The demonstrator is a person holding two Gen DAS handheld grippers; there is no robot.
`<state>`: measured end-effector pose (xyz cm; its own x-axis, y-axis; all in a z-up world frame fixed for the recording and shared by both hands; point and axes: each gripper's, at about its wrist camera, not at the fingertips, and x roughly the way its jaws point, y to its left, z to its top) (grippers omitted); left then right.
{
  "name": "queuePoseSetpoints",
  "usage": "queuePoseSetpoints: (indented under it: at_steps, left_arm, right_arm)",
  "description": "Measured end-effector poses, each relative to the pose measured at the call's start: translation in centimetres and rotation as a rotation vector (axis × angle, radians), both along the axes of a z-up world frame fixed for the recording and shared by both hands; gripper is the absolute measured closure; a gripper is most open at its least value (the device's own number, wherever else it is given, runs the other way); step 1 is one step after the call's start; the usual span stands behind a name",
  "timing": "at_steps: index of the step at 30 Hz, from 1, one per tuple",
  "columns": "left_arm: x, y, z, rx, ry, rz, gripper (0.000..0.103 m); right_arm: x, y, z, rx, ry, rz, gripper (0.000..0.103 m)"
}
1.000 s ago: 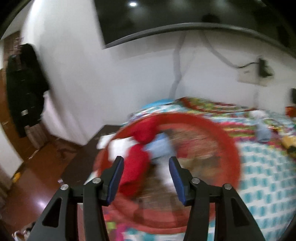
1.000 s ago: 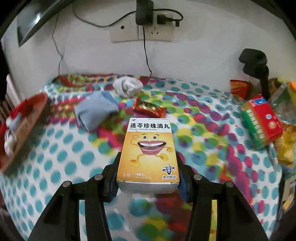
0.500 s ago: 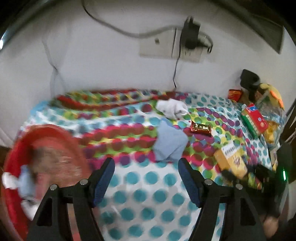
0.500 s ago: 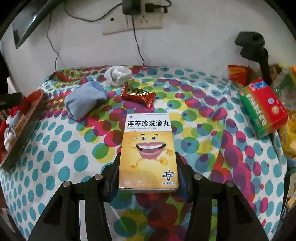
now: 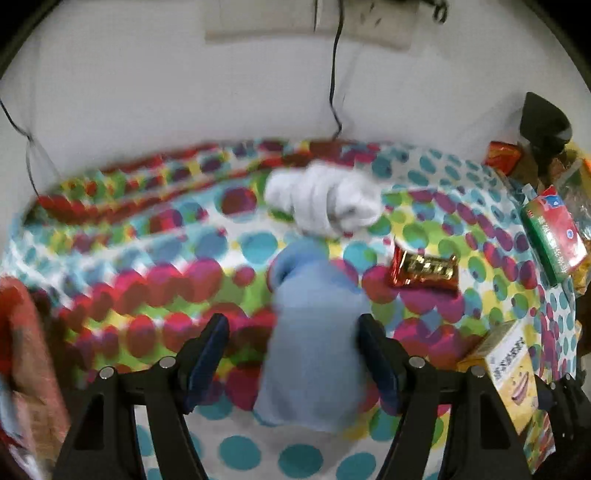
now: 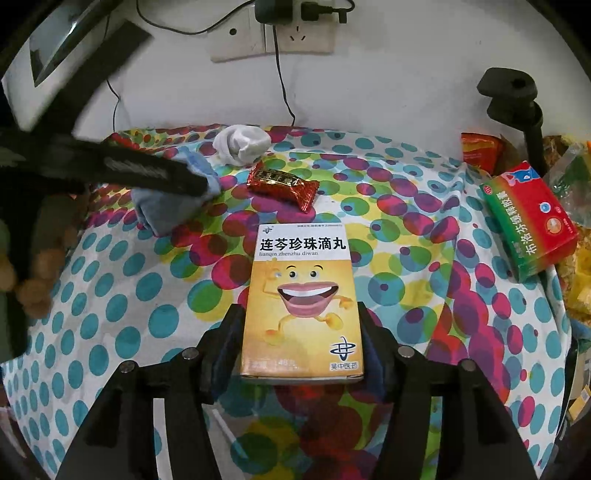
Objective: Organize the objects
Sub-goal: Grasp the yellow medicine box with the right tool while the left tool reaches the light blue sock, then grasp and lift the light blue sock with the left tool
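Note:
My right gripper (image 6: 299, 332) is shut on a yellow medicine box (image 6: 301, 299) with a cartoon mouth, held just above the polka-dot cloth; the box also shows in the left wrist view (image 5: 511, 369). My left gripper (image 5: 293, 347) is open, its jaws on either side of a light blue rolled sock (image 5: 314, 332), not closed on it. In the right wrist view the left gripper's finger (image 6: 147, 171) lies over that sock (image 6: 166, 210). A white rolled sock (image 5: 325, 199) (image 6: 242, 142) and a red-gold candy wrapper (image 5: 424, 267) (image 6: 282, 182) lie behind.
A red and green medicine box (image 6: 528, 218) (image 5: 554, 232) lies at the right edge beside snack bags (image 6: 480, 147). A black stand (image 6: 513, 96) rises at back right. A wall socket with cables (image 6: 273, 33) is behind. A red basket rim (image 5: 22, 332) sits far left.
My left gripper swung right from the red basket and moved in until the blue sock lies between its open jaws. My right gripper stayed shut on the yellow box and dropped slightly.

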<state>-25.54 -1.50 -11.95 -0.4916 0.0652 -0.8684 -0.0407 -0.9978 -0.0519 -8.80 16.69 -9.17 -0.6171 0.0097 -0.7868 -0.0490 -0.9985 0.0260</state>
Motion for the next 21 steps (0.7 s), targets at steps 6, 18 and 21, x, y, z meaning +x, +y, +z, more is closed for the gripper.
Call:
queuePoseSetpoints:
  at_steps: [6, 18, 21]
  left_arm:
    - [1.0, 0.6, -0.5, -0.025, 0.071, -0.034, 0.03]
    - [3.0, 1.1, 0.8, -0.028, 0.06, -0.087, 0.075]
    - [3.7, 1.1, 1.0, -0.058, 0.06, -0.085, 0.075]
  right_arm:
    - [-0.1, -0.1, 0.0, -0.001, 0.0, -0.007, 0.045]
    - [-0.1, -0.1, -0.1, -0.001, 0.0, -0.017, 0.045]
    - [-0.1, -0.2, -0.1, -0.001, 0.0, -0.02, 0.045]
